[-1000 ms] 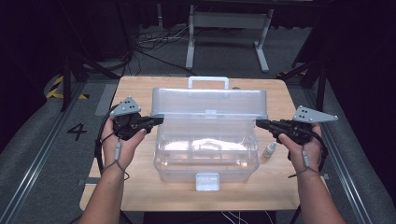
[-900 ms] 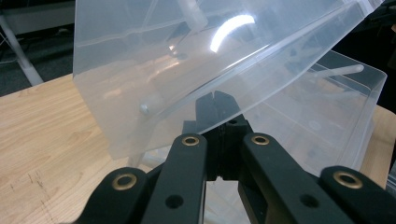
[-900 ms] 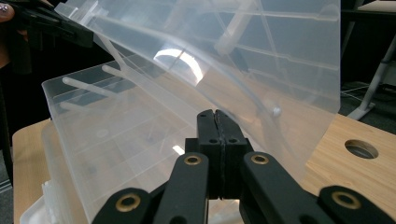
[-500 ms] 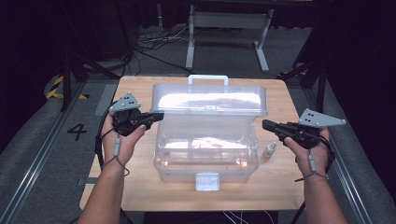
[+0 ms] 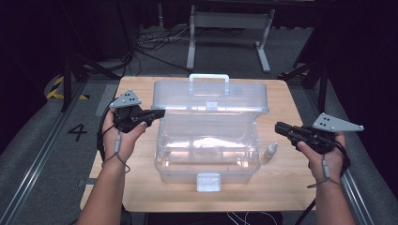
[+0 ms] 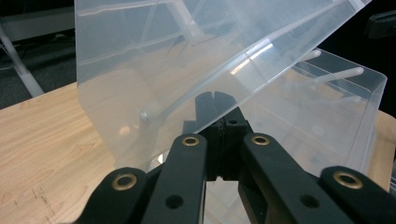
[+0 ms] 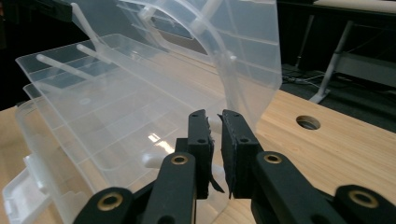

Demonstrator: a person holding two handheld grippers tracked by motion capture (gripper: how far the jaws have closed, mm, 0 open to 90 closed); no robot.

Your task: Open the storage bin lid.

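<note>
Clear plastic organiser box [image 5: 206,140], lid raised, on wooden table [image 5: 281,187]

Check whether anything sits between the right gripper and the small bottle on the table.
Nothing visible does. The small bottle stands on bare wood beside the clear box, and the right gripper hangs above and just right of it with open space between.
</note>
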